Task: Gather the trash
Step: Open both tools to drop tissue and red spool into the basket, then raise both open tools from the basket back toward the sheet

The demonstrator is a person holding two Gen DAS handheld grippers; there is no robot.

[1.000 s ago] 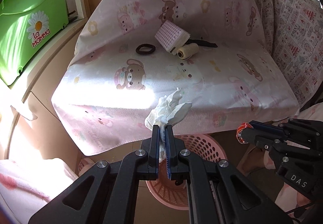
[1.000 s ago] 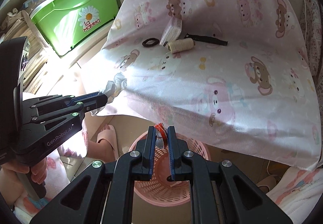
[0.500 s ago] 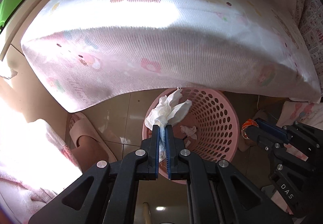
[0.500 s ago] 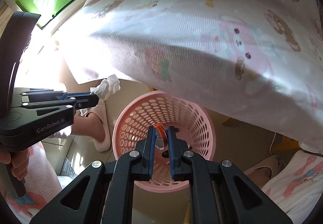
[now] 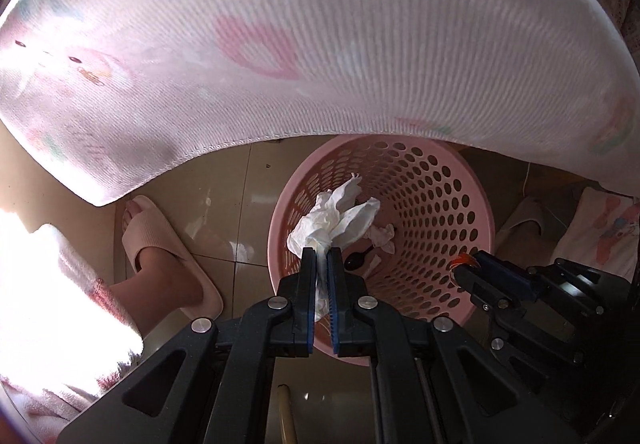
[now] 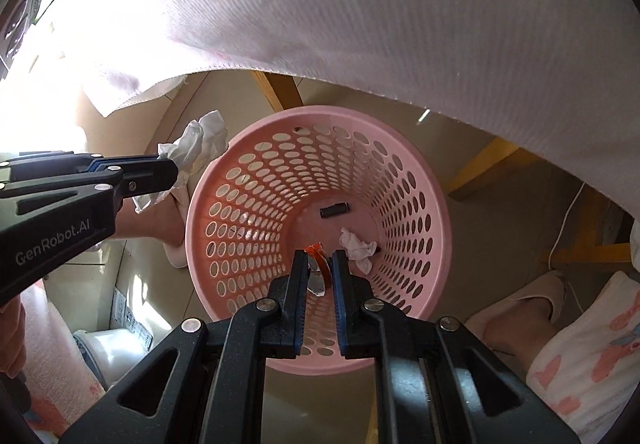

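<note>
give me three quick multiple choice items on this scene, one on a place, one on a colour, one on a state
1. Where is the small black cylinder?
A. on the floor tiles
B. at the bottom of the perforated plastic basket
C. in a gripper

2. What colour is the basket?
A. pink
B. green
C. blue

3. What is the left gripper doing?
A. standing open and empty
B. shut on the crumpled white tissue
C. shut on a spoon

Answers: 1 B, it lies on the basket floor beside a small tissue wad. 2 A, rim and walls are pink. 3 B, tissue sticks out between closed fingers.
</note>
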